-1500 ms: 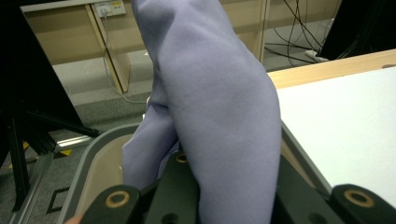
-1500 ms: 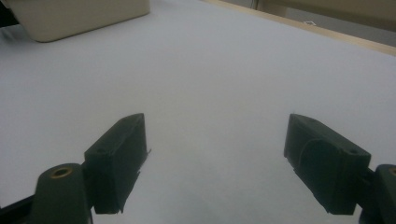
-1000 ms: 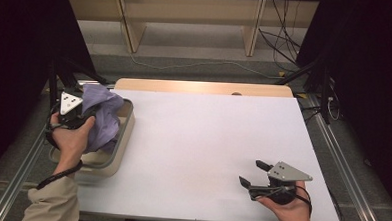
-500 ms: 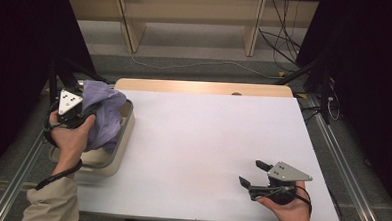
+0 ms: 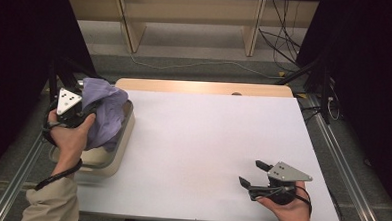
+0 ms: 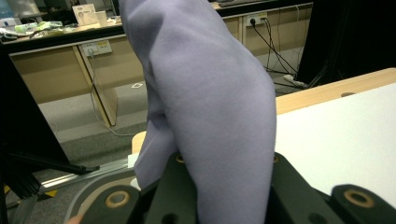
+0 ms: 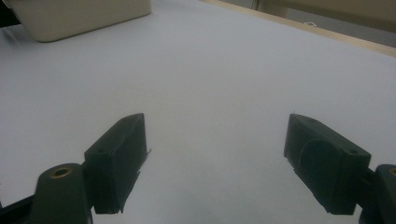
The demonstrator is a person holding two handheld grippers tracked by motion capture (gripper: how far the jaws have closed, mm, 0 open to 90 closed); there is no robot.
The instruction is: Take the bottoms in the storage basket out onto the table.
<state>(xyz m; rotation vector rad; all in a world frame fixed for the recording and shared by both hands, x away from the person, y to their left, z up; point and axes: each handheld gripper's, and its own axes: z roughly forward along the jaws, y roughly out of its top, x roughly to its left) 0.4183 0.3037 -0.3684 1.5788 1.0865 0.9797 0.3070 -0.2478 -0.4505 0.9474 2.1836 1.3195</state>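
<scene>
My left claw [image 5: 78, 116] is at the left edge of the worktop [image 5: 207, 141], above the beige tub [image 5: 113, 154] that stands there near the front-left corner. Its jaws are pressed together on the lilac cloth [image 5: 106, 114]. In the left gripper view the cloth [image 6: 210, 107] rises straight up from between the two black jaws as a thick folded column, and it hides most of what is behind it. In the high view the cloth is a crumpled bundle, just beside my left hand [image 5: 70, 137], with its lower part hanging down into the tub. The upper part of the bundle is higher than the rim of the tub. I cannot tell if the bottom of the cloth touches the floor of the tub, because the wall hides it.

My right claw [image 5: 253, 175] is near the front-right corner of the worktop, well apart from the tub. Its jaws are wide apart and there is nothing between them. In the right gripper view the two jaws stand over the bare white surface [image 7: 210, 93], and the tub [image 7: 79, 16] is far away at the upper left corner of that view. My right hand [image 5: 287, 214] holds this claw low over the worktop, and the jaws point toward the left side, where the tub is.
</scene>
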